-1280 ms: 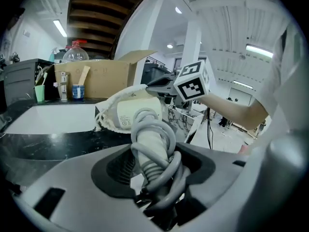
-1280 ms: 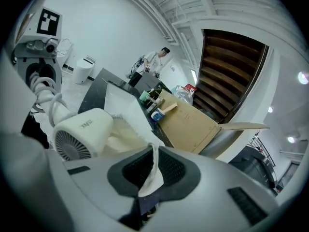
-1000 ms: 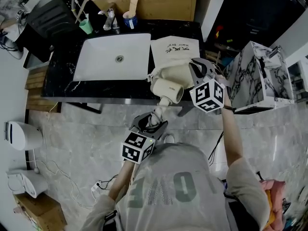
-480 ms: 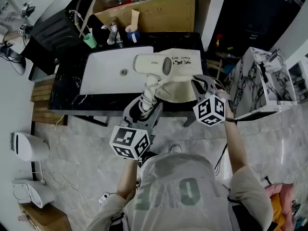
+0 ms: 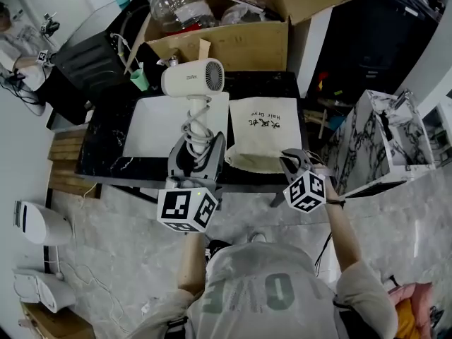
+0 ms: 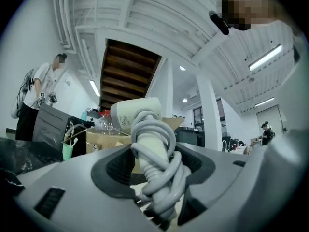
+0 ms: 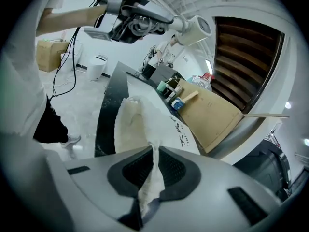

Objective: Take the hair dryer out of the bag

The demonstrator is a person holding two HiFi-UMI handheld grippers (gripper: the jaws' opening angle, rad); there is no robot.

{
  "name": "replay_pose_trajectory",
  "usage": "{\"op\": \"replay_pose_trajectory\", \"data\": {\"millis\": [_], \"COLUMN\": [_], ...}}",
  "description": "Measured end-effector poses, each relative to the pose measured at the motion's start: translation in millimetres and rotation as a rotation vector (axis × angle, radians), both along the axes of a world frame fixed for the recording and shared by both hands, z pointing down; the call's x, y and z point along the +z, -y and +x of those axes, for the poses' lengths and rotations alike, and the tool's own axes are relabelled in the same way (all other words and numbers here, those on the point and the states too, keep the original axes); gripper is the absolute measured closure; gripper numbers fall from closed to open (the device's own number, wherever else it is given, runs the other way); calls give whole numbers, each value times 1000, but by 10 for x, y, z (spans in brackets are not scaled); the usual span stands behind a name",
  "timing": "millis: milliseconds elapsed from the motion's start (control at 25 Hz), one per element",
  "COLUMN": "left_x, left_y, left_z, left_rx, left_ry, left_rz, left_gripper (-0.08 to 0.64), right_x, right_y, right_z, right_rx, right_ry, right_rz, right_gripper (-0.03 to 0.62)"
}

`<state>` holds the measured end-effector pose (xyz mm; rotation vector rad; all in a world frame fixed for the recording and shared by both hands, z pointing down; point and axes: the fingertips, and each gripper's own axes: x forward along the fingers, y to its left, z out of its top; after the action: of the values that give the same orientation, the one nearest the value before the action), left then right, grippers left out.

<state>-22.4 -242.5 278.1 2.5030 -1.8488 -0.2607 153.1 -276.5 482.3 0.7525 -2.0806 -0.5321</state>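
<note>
In the head view, the left gripper (image 5: pixel 195 150) holds a white hair dryer (image 5: pixel 192 76) upright by its handle, above the white sink (image 5: pixel 152 129), and the dryer is clear of the bag. Its grey cord (image 5: pixel 198 122) is wound round the handle. The small grey label on the barrel is too small to read. The cream drawstring bag (image 5: pixel 263 129) lies flat on the black table (image 5: pixel 106 136), just right of the sink. Its black print appears to read "Hair Dryer" beside some brush-style characters. The right gripper (image 5: pixel 291 162) meets the bag's near edge. Behind the table stands an open cardboard box (image 5: pixel 233 37), with a green cup (image 5: pixel 140 81) to its left.

The left gripper view shows what the head view cannot: the jaws are clenched on the cord-wrapped handle, and the barrel tilts left above them. A person (image 6: pixel 36 88) stands at the far left.

The right gripper view shows its jaws pinched on a fold of the bag's cloth, with the rest of the bag lying on the table beyond. The dryer hangs high above in the other gripper.
</note>
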Motion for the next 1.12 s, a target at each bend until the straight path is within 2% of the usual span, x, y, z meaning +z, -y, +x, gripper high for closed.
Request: {"op": "replay_pose_trajectory", "data": {"millis": [160,360,560,680,760,840,920,960,1040,1120], "left_x": [-185,-264,-220,-220,-215,-204,-211,-219,-230,-234], "left_y": [-19,-118,-288,-333,-346,-368,-381,-382,-387,-408], "left_z": [-57,-129,-183,-246,-274,-291,-303,-307,-312,-316], "left_rx": [-65,-150,-208,-232,-245,-254,-256,-257,-259,-263], "left_ry": [23,45,80,79,103,125,122,118,120,136], "left_rz": [85,132,170,172,171,173,176,177,179,180], "left_gripper": [291,291,291,291,291,291,291,291,291,291], "right_x": [186,390,451,475,476,464,404,344,139,-218], "right_y": [-36,-53,-24,-27,-33,-43,-42,-30,9,48], "right_z": [9,-8,-10,-34,-31,-17,3,16,38,26], "right_rx": [-20,-43,-37,-37,-32,-19,-11,-11,-13,-15], "right_ry": [-42,-68,-22,-5,21,62,89,94,122,220], "right_rz": [-41,-100,-220,-273,-304,-345,-374,-373,-339,-293], "right_gripper": [538,538,537,538,537,487,352,325,318,318]}}
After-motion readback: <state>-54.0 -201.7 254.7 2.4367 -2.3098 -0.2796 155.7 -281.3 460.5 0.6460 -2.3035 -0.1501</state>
